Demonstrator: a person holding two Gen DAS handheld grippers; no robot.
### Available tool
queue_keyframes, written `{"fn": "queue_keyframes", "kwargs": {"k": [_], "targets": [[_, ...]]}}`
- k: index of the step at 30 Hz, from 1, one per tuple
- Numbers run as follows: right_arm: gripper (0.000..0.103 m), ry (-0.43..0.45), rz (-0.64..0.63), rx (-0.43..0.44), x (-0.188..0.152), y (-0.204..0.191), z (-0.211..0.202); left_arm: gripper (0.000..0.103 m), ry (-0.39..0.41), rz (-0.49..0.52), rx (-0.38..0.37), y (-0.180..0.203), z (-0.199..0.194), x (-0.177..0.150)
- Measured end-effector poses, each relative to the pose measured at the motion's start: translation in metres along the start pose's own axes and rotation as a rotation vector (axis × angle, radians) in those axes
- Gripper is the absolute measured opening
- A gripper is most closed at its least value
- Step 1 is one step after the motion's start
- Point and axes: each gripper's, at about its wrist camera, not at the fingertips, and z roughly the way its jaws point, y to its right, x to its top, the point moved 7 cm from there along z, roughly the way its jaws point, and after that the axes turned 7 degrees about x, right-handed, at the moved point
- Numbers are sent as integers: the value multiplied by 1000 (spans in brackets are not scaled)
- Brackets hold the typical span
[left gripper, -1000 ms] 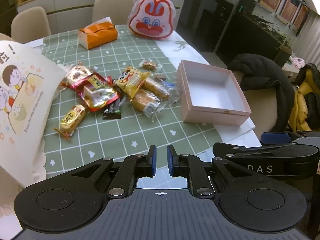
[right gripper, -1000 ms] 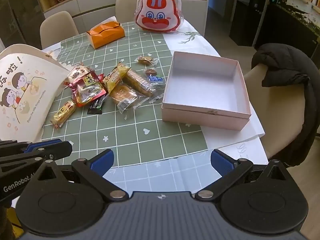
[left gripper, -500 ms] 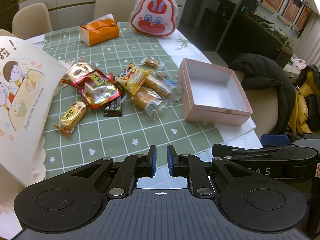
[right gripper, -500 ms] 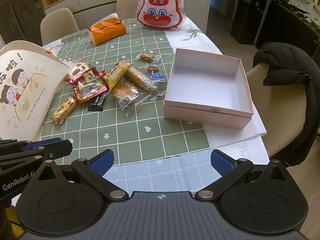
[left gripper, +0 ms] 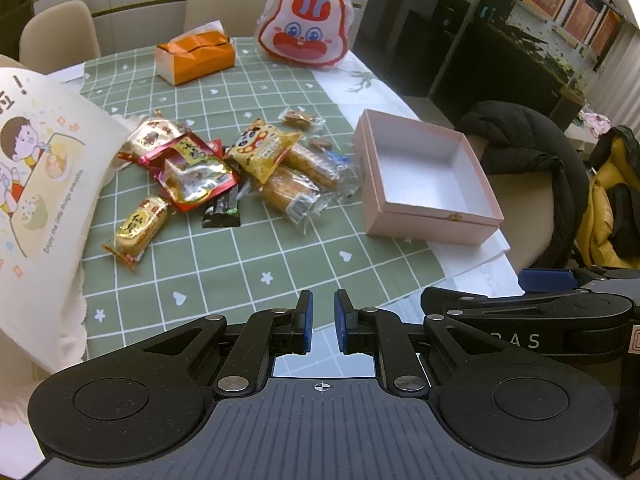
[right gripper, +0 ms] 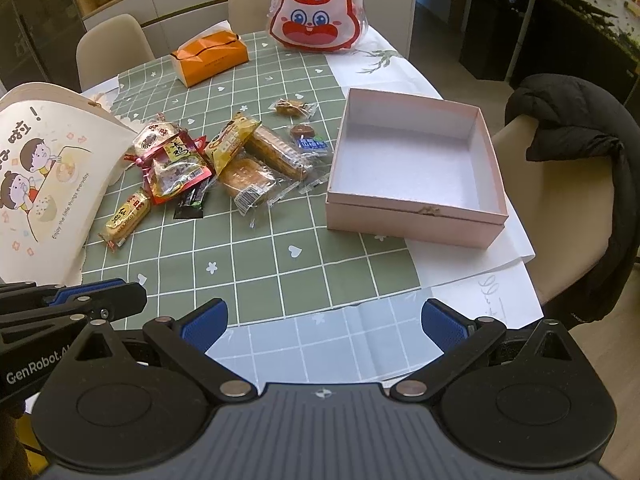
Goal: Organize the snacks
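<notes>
Several wrapped snacks lie in a pile (left gripper: 224, 168) (right gripper: 224, 160) on the green checked tablecloth, among them a yellow panda packet (left gripper: 264, 148), a red foil packet (left gripper: 192, 172) and clear-wrapped cakes (right gripper: 248, 180). An empty pink box (left gripper: 424, 216) (right gripper: 412, 216) stands open to their right. My left gripper (left gripper: 320, 320) is nearly shut and empty, over the table's near edge. My right gripper (right gripper: 324, 320) is open and empty, also at the near edge, well short of the snacks.
A cream cartoon-printed bag (left gripper: 36, 184) (right gripper: 44, 176) lies at the left. An orange tissue box (right gripper: 210, 56) and a rabbit-face bag (right gripper: 316, 20) stand at the far side. A chair with a black jacket (right gripper: 580, 128) is at the right.
Both grippers have moved a little closer to the table and snacks. Their jaws have not changed.
</notes>
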Motion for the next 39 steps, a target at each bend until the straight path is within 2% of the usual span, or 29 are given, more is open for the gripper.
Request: {"fn": "queue_keyframes", "kwargs": {"k": [39], "targets": [[103, -15, 22, -3, 0, 2, 3, 15, -34, -9, -7, -1, 7, 4]]}}
